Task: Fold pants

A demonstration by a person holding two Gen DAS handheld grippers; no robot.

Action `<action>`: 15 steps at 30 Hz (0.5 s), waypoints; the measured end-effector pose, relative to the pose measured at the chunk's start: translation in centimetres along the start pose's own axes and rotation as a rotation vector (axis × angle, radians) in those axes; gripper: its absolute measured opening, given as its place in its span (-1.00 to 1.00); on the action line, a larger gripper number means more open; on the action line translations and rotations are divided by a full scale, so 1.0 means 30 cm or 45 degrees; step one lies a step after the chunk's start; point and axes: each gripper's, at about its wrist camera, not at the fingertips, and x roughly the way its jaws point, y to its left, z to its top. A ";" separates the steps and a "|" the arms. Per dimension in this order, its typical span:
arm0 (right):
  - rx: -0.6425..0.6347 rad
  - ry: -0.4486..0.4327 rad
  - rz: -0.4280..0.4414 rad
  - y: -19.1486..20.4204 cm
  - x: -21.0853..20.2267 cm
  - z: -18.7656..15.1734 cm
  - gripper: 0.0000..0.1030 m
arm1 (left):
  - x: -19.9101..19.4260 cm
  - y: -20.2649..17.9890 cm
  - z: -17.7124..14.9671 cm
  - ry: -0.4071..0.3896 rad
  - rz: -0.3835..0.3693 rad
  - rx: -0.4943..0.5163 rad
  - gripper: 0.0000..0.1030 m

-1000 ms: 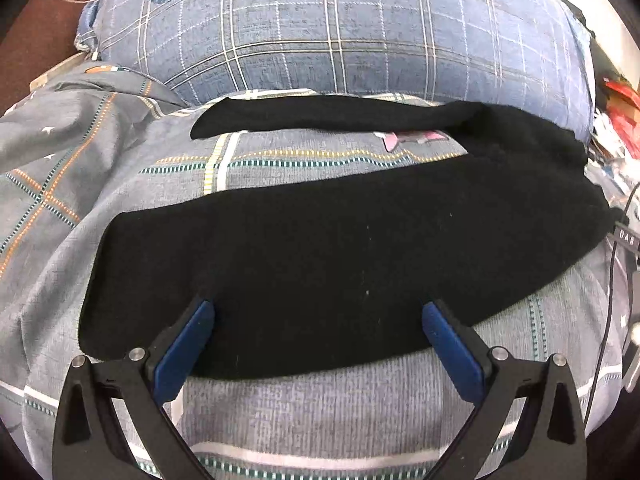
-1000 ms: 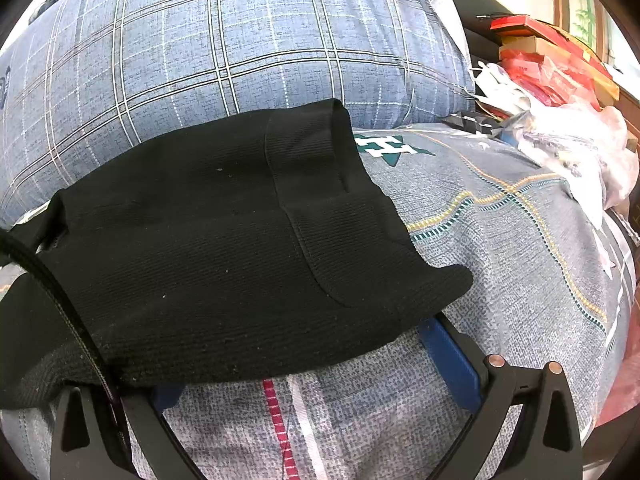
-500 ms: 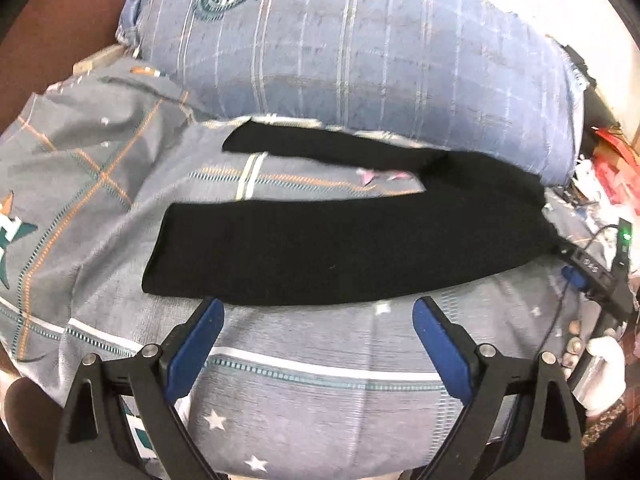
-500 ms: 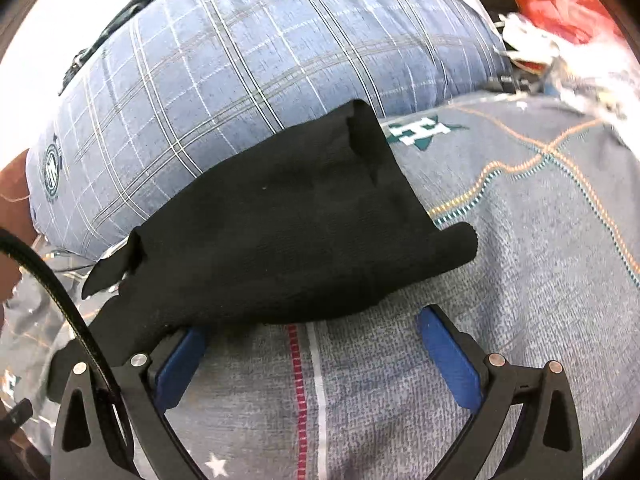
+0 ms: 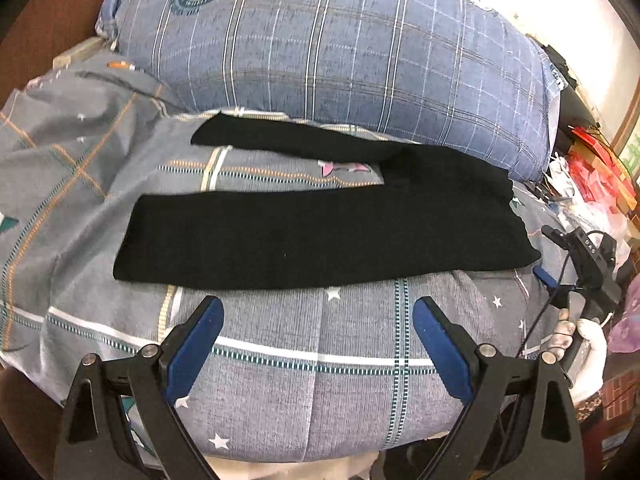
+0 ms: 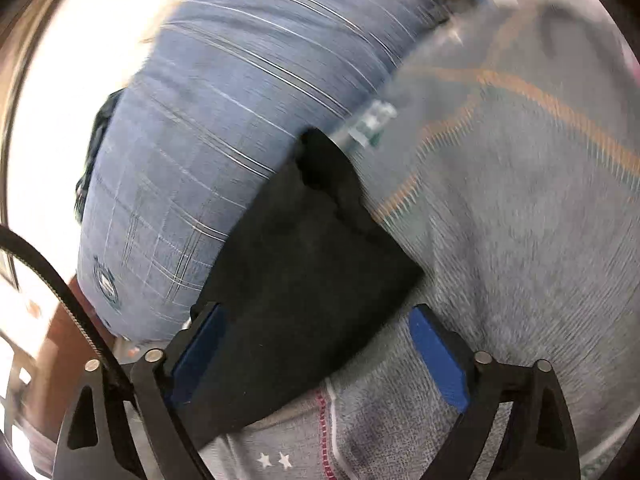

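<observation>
Black pants [image 5: 320, 232] lie flat on the grey patterned bed cover [image 5: 320, 392], both legs spread apart and pointing left, waist at the right. My left gripper [image 5: 318, 340] is open and empty, just in front of the near leg's edge, not touching it. My right gripper [image 6: 316, 354] is open and empty; the waist end of the pants [image 6: 304, 280] lies between and beyond its blue pads. The right gripper also shows in the left wrist view [image 5: 580, 264], at the right beside the waist. The right wrist view is blurred.
A large blue checked pillow [image 5: 340, 48] lies right behind the pants. Red boxes and plastic bags [image 5: 592, 176] clutter the far right. The bed's front edge drops off below my left gripper. A brown surface [image 5: 48, 20] shows at top left.
Both grippers have pulled back from the pants, which now lie flat and let go. The right wrist view has tilted and swung, so it is blurred.
</observation>
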 end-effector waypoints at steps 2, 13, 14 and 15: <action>0.007 -0.028 -0.010 0.001 -0.004 0.004 0.76 | 0.003 0.007 -0.006 0.008 -0.003 -0.007 0.85; -0.162 -0.045 -0.161 0.069 0.048 -0.011 -0.74 | -0.045 -0.013 -0.014 -0.009 0.026 0.007 0.85; -0.169 -0.076 -0.153 0.074 0.013 -0.006 -0.75 | -0.052 -0.012 -0.012 -0.014 0.028 -0.003 0.85; -0.182 -0.101 -0.147 0.078 -0.017 -0.006 -0.75 | -0.055 -0.009 -0.007 -0.015 0.027 -0.011 0.85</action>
